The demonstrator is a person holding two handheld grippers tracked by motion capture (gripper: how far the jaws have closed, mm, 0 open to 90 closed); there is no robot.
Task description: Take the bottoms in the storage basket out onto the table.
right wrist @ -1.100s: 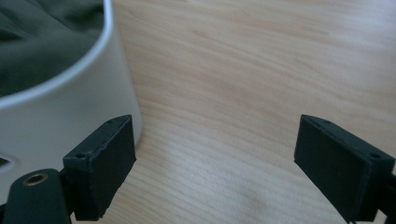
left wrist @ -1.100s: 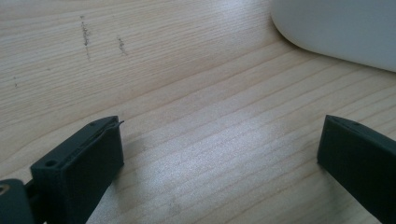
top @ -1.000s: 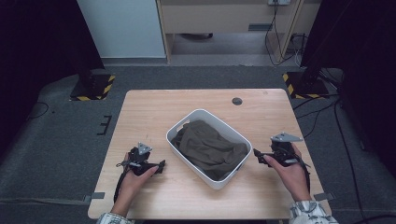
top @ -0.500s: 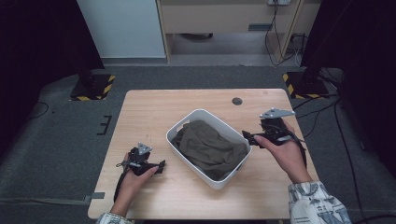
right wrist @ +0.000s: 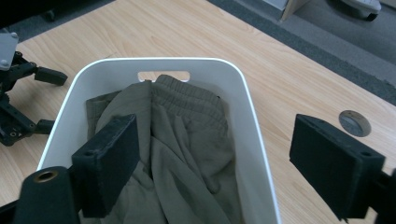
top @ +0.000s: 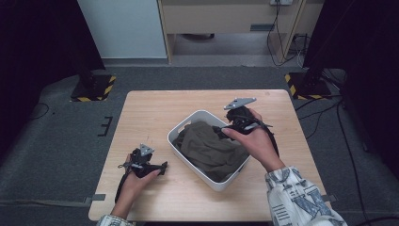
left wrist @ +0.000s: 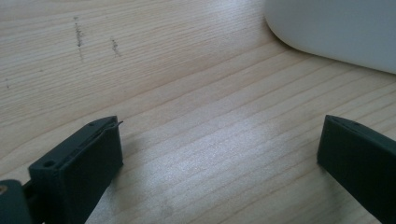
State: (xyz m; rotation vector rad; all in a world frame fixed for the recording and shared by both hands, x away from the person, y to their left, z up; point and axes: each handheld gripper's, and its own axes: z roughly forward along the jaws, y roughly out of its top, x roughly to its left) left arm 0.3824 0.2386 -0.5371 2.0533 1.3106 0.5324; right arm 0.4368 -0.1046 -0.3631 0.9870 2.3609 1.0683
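High view: one white bin (top: 189,151) sits mid-table (top: 150,108) holding one olive garment (top: 207,146). My right gripper (top: 221,132) hovers over the bin's far rim, jaws spread wide, empty. My left gripper (top: 163,168) rests open on the wood beside the bin. The garment's lower folds are hidden.

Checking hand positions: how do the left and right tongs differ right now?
The left tongs rest low on the table, beside the white bin; the right tongs are raised over the bin's olive garment. Both stand open, holding nothing.
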